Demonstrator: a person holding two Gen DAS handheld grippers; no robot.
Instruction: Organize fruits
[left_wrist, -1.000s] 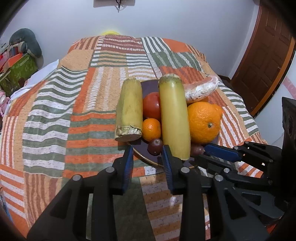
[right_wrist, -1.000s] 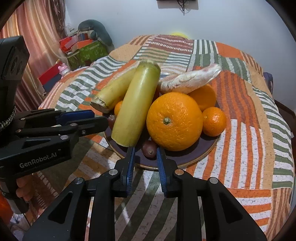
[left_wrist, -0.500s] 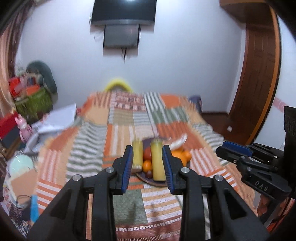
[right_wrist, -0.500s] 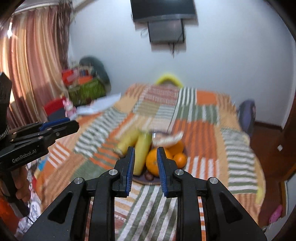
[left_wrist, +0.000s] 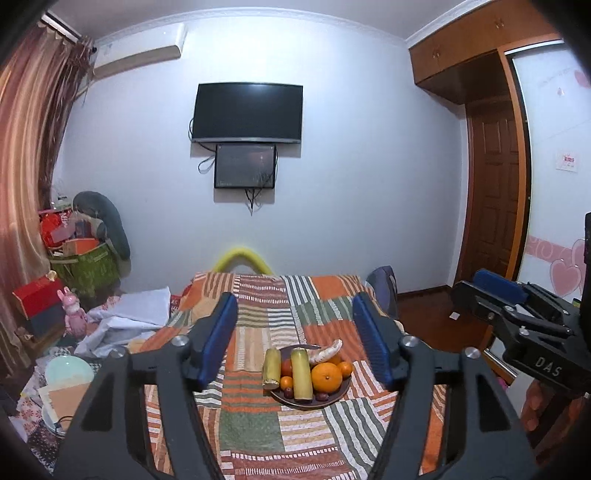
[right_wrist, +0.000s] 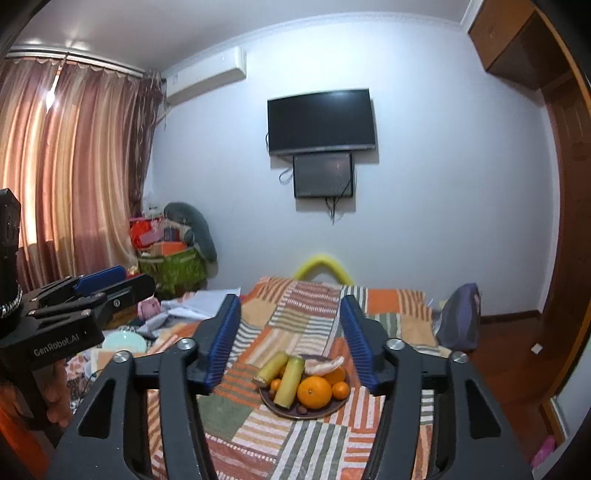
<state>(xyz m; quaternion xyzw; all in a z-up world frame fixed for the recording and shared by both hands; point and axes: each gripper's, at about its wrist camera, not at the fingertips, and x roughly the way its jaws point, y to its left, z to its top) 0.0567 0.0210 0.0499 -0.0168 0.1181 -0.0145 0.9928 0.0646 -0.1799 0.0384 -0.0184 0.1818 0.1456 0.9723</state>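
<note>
In the left wrist view a brown panelled wooden door (left_wrist: 495, 192) and a wall patterned with pink hearts (left_wrist: 554, 258) are seen at the right; the right wrist view shows neither fully, but gives far more of the long pink-and-gold curtains (right_wrist: 74, 166) at the left. Each view catches the other tool at its edge.

The left gripper (left_wrist: 295, 341) and the right gripper (right_wrist: 290, 341) are both held high above the near end of the bed, covered by an orange, green and white striped patchwork bedspread (right_wrist: 303, 443). Their jaws have just been opening and now stand apart, with nothing between them. Bare bedspread lies all around the plate, and its far edge meets a curved yellow foam tube (left_wrist: 242, 258). Clutter of boxes and papers (left_wrist: 70, 266) is piled off the bed's left side.

The round dark plate of fruit (right_wrist: 321, 411) rests on the bedspread, near the middle of the bed. On it are seen a large orange (right_wrist: 314, 391), two yellow-green cut cane sections (right_wrist: 290, 380) lying side by side, smaller oranges, a red fruit, small dark fruits at the near rim and a pale peeled piece at the back.
</note>
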